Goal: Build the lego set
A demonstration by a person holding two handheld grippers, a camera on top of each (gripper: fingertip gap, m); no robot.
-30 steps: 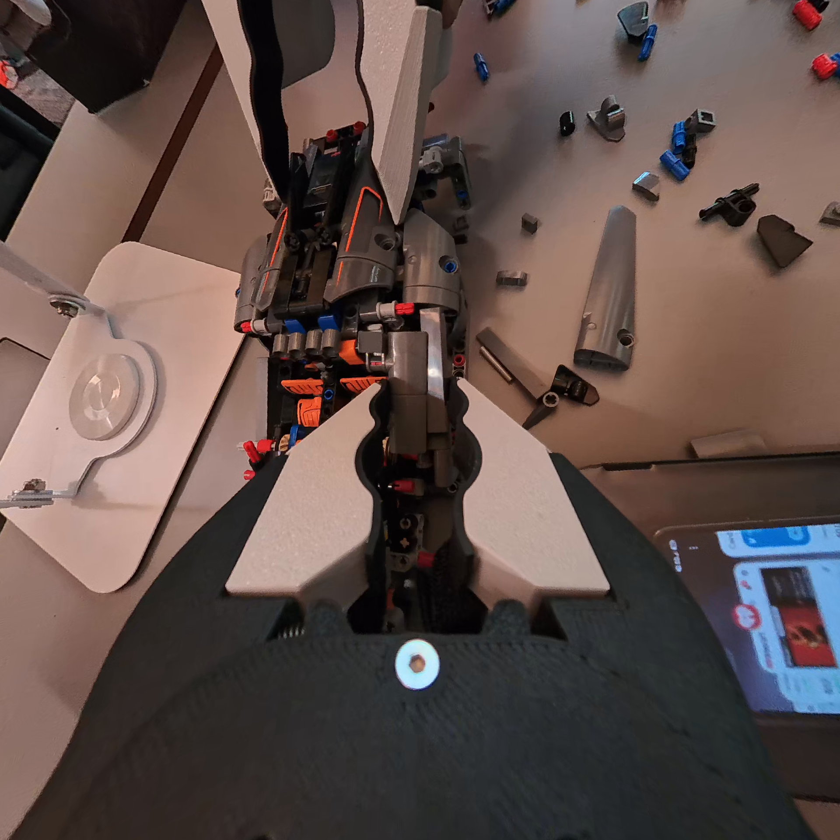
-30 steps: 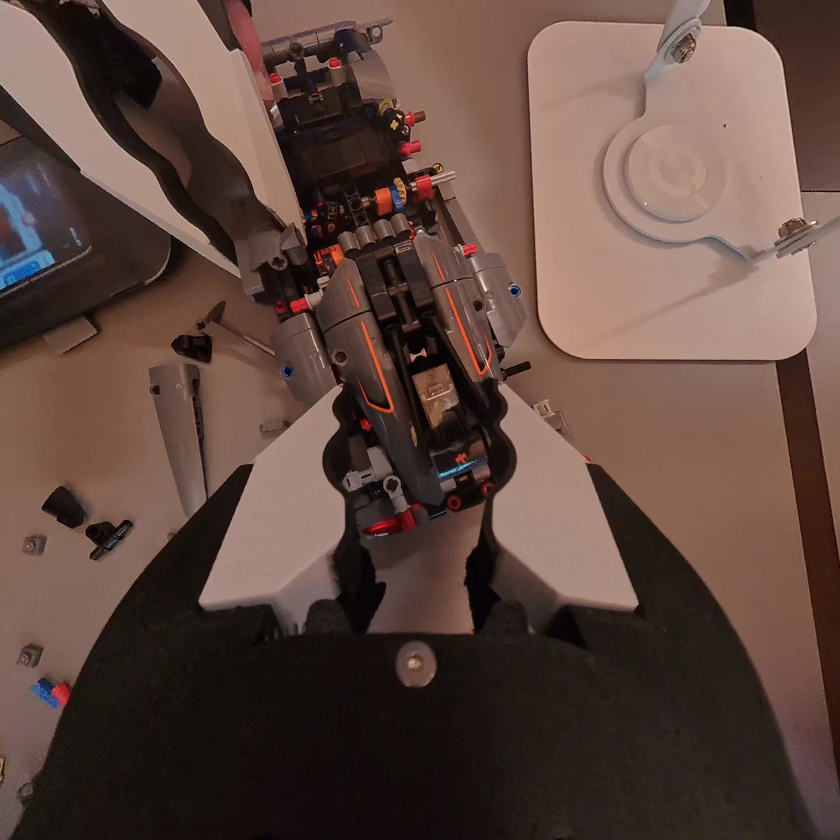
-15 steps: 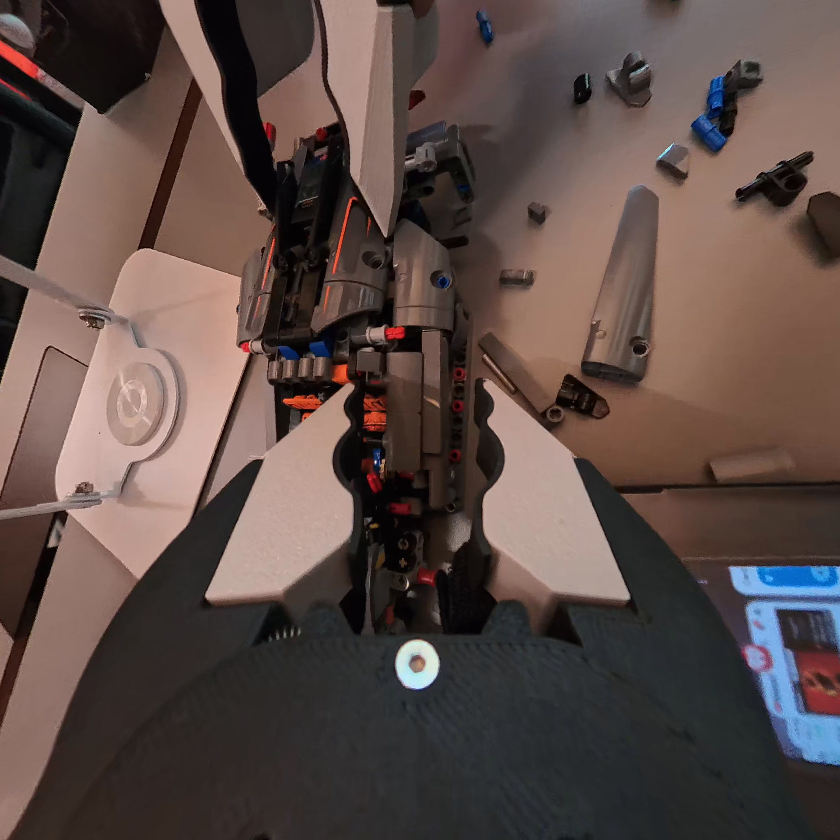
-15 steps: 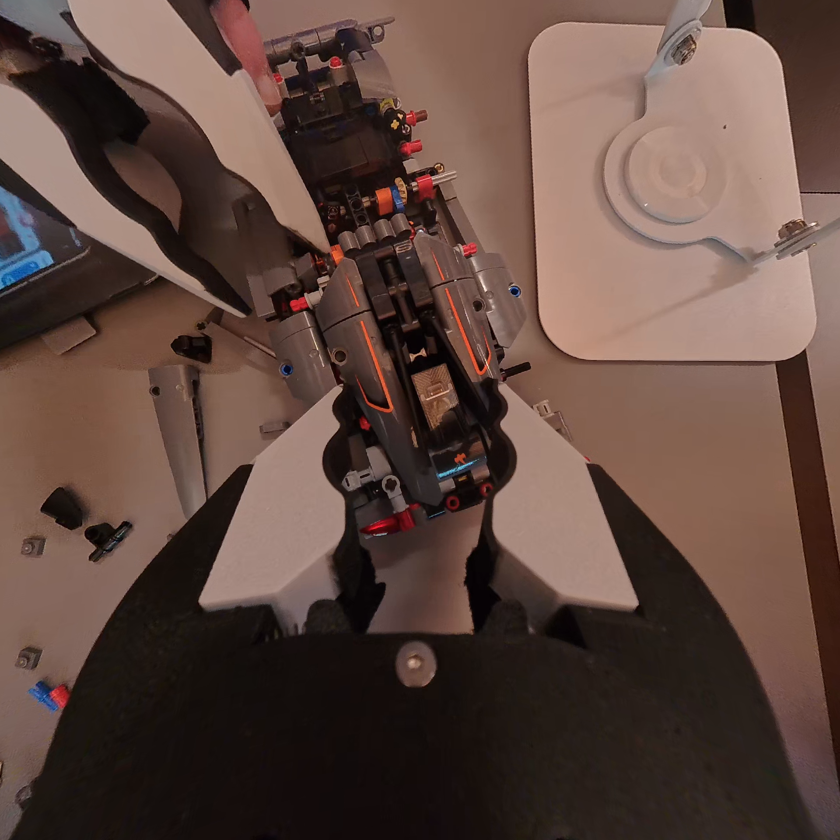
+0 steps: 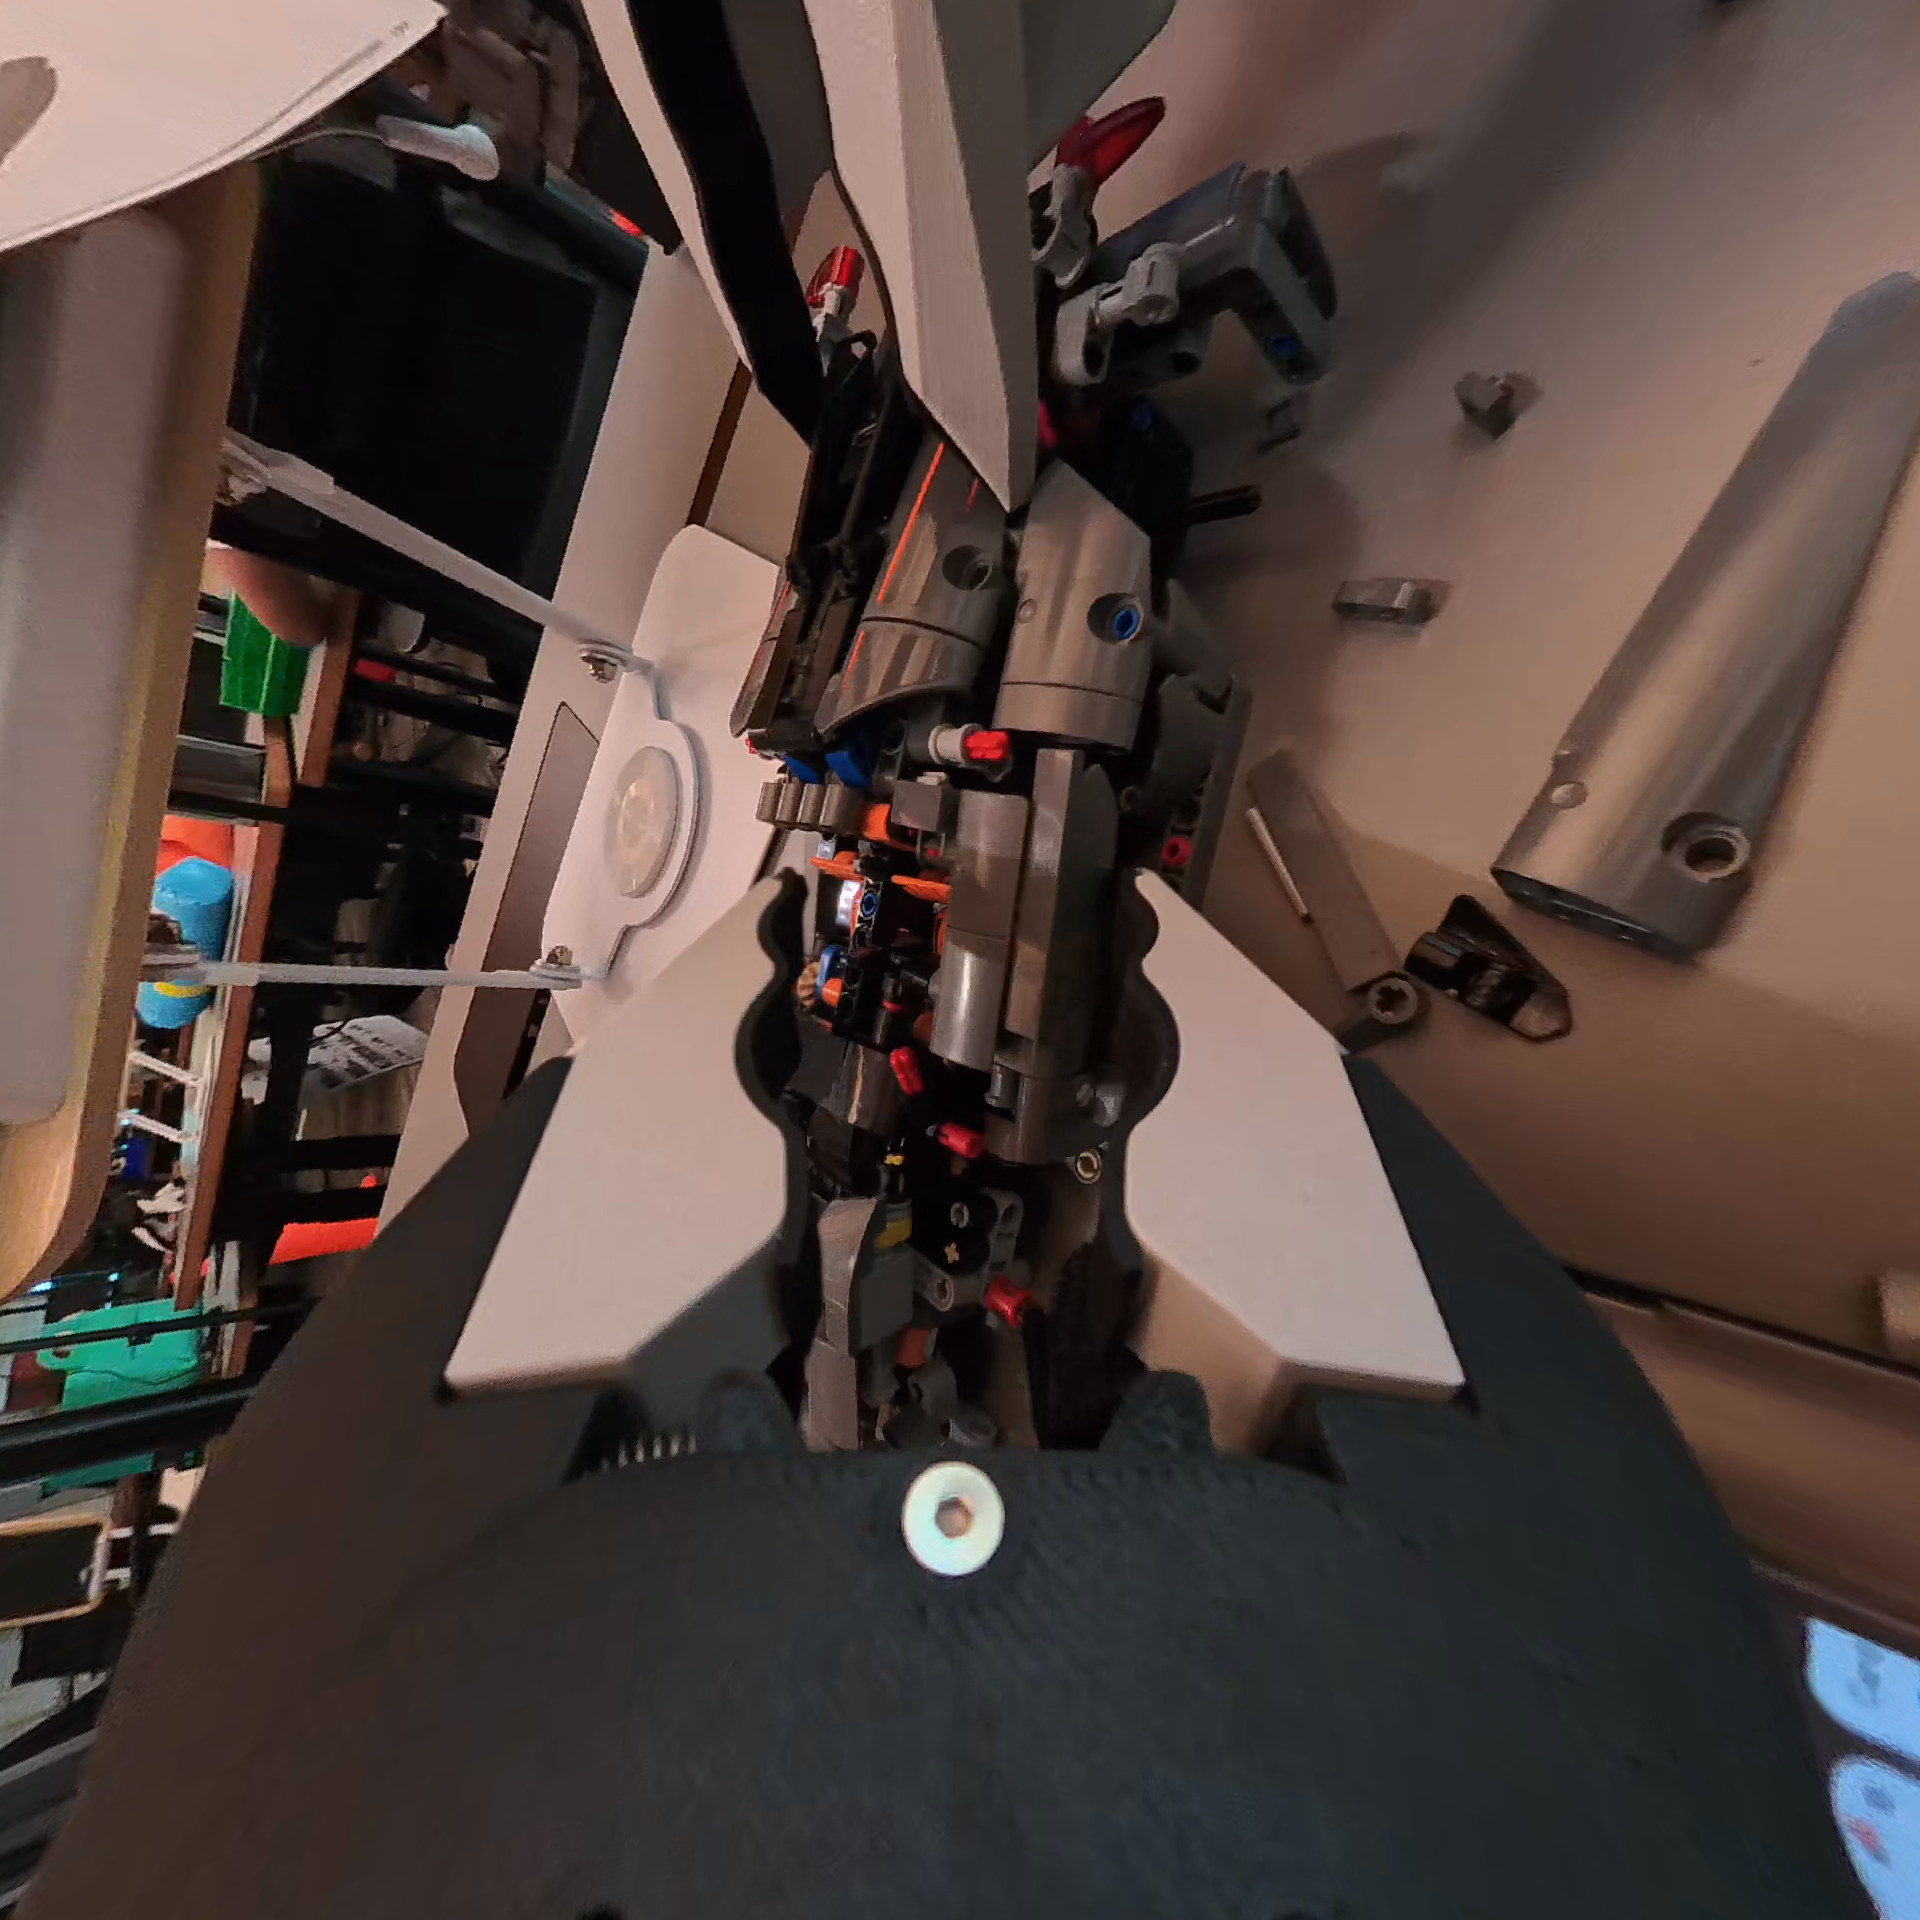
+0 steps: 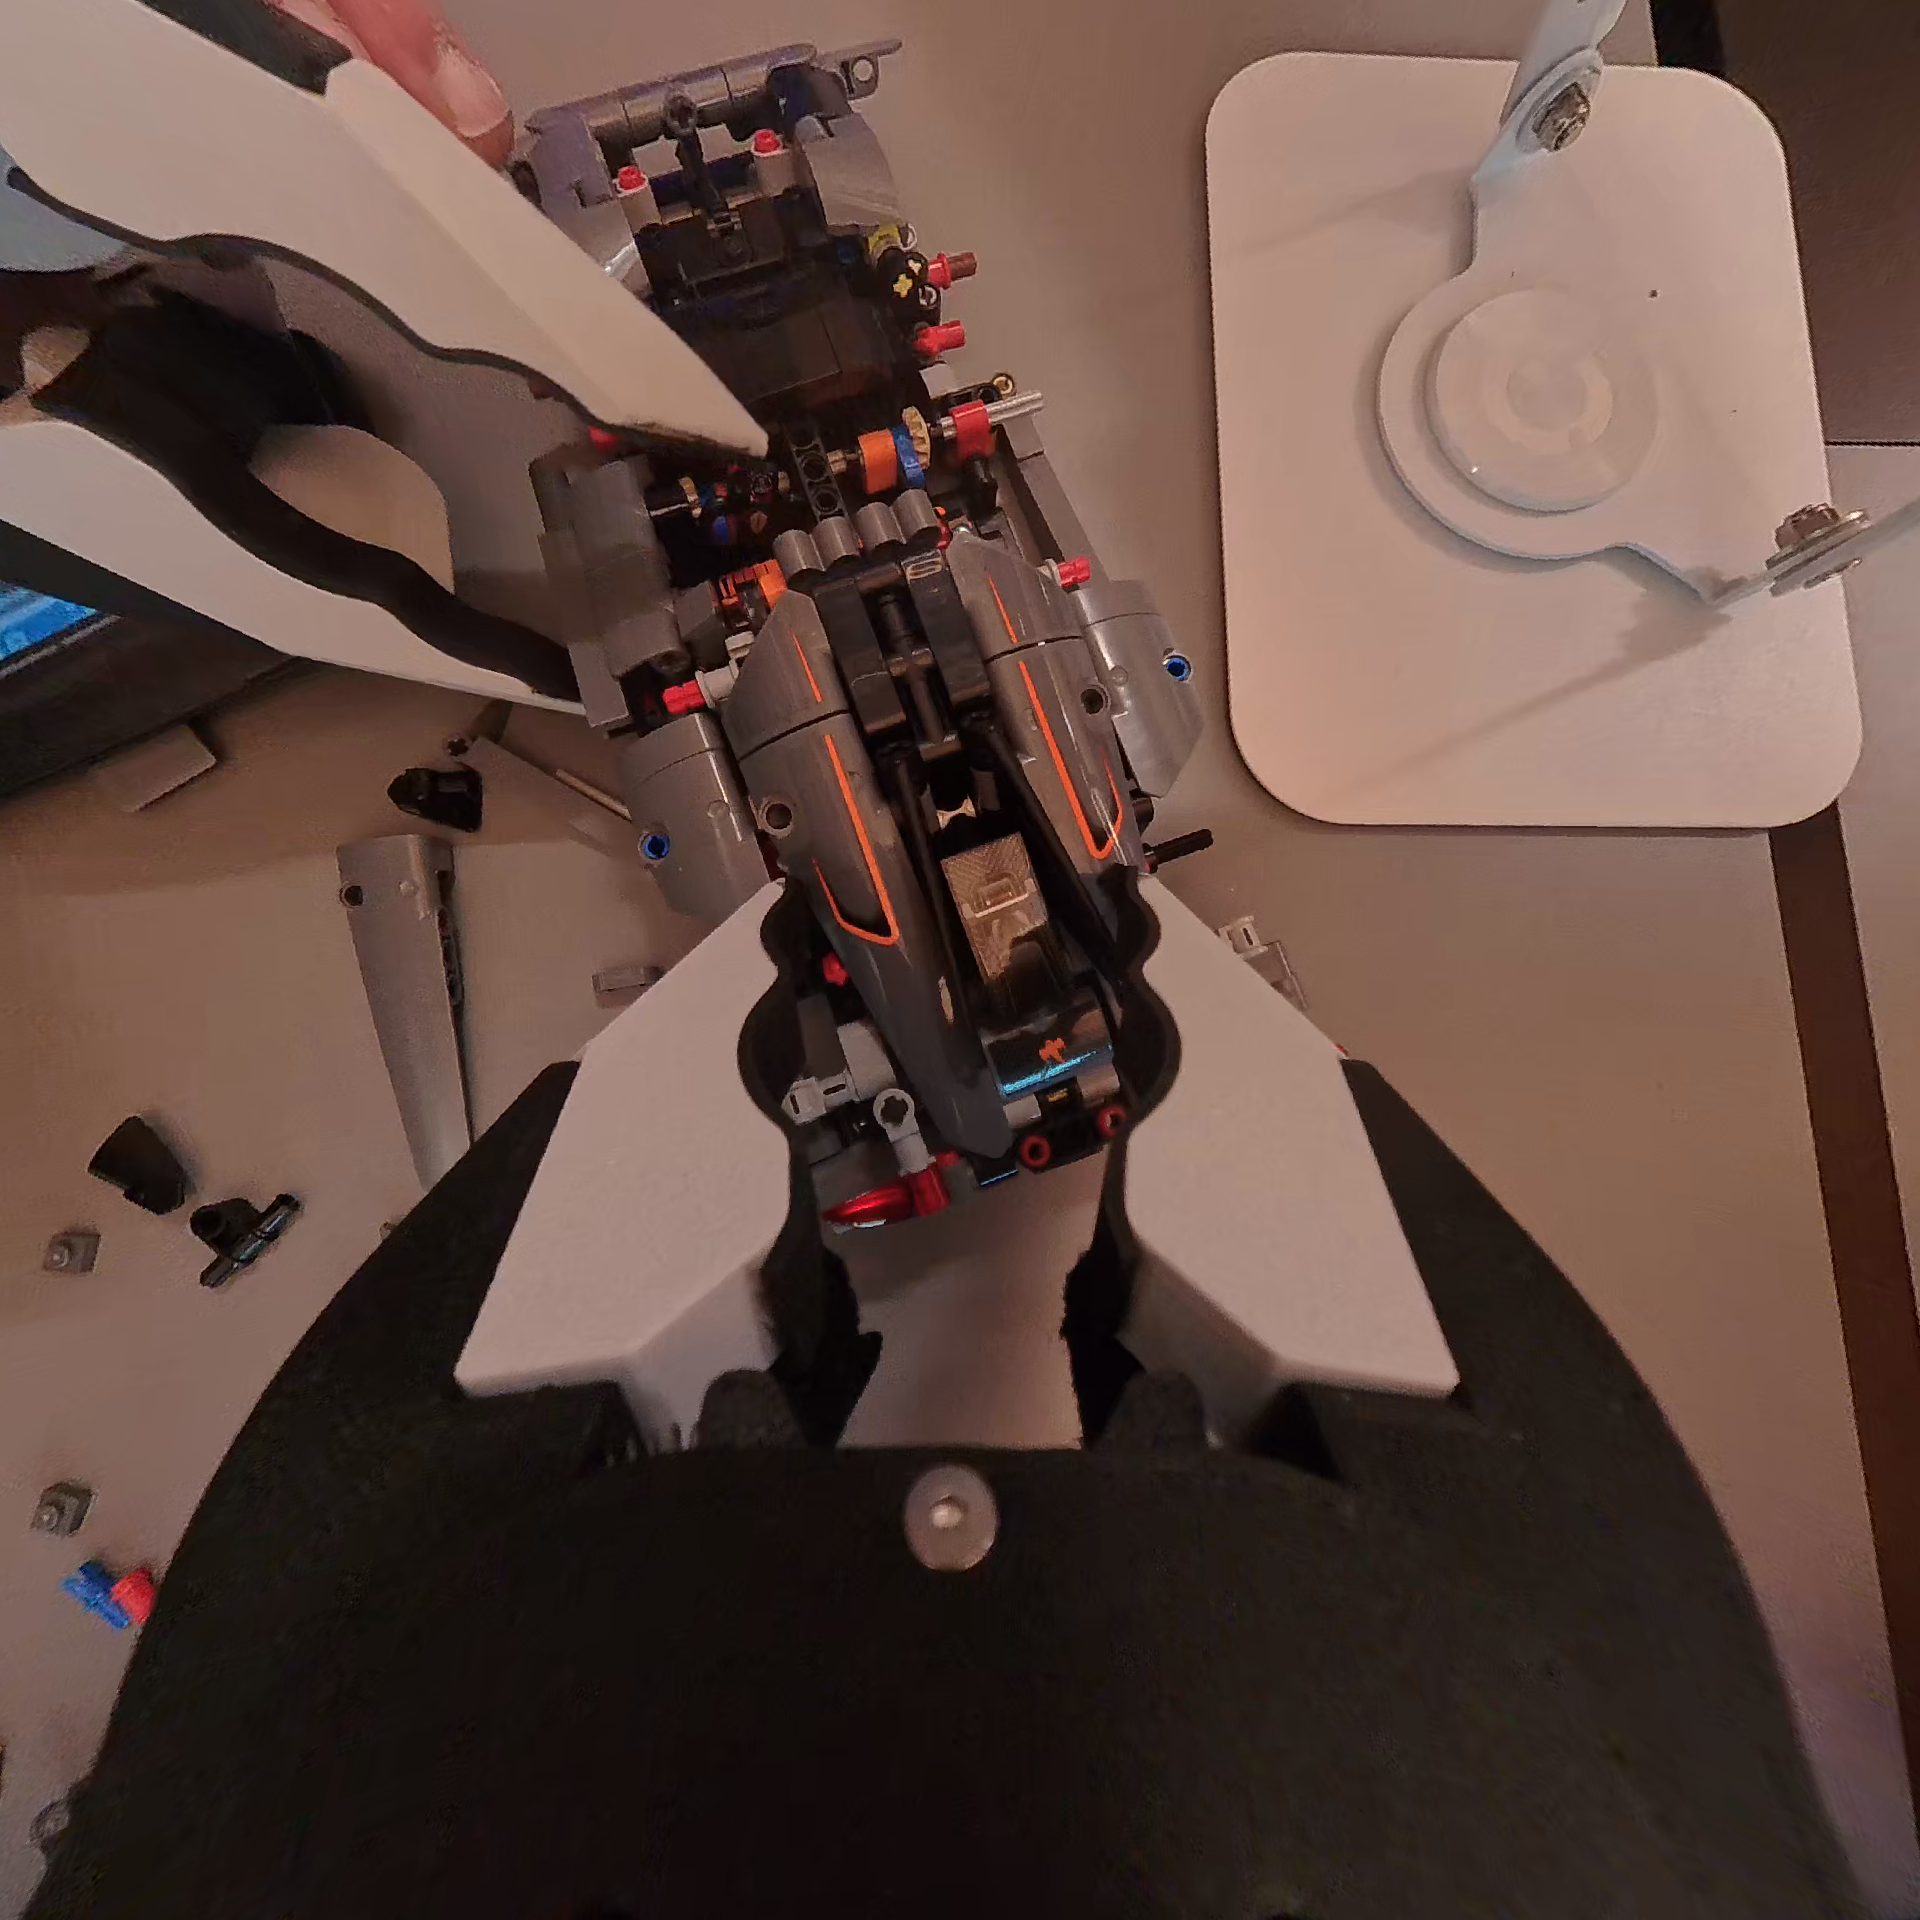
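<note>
A dark grey lego car model with orange stripes (image 6: 821,748) lies on the beige table. My right gripper (image 6: 961,888) is shut on its nose end, one finger on each side. In the left wrist view the model (image 5: 1070,623) runs lengthwise between the fingers of my left gripper (image 5: 961,894). That gripper is open and straddles the model's grey side section. In the right wrist view the left gripper (image 6: 665,571) comes in from the upper left, one tip over the model's middle and one at its outer side. A right gripper finger (image 5: 956,260) shows at the model's far end.
A white stand plate (image 6: 1538,675) lies right of the model. A long grey panel (image 6: 400,987), a black piece (image 6: 135,1164), a black connector (image 6: 244,1231) and blue and red pins (image 6: 109,1595) lie to the left. A lit screen (image 5: 1870,1714) sits at the table edge. Some 8 cm of space lies between my two pairs of fingers.
My left gripper's jaws have widened off the narrow grey piece and now straddle the model. It has tilted and moved closer along the model. The right gripper and the model have stayed put.
</note>
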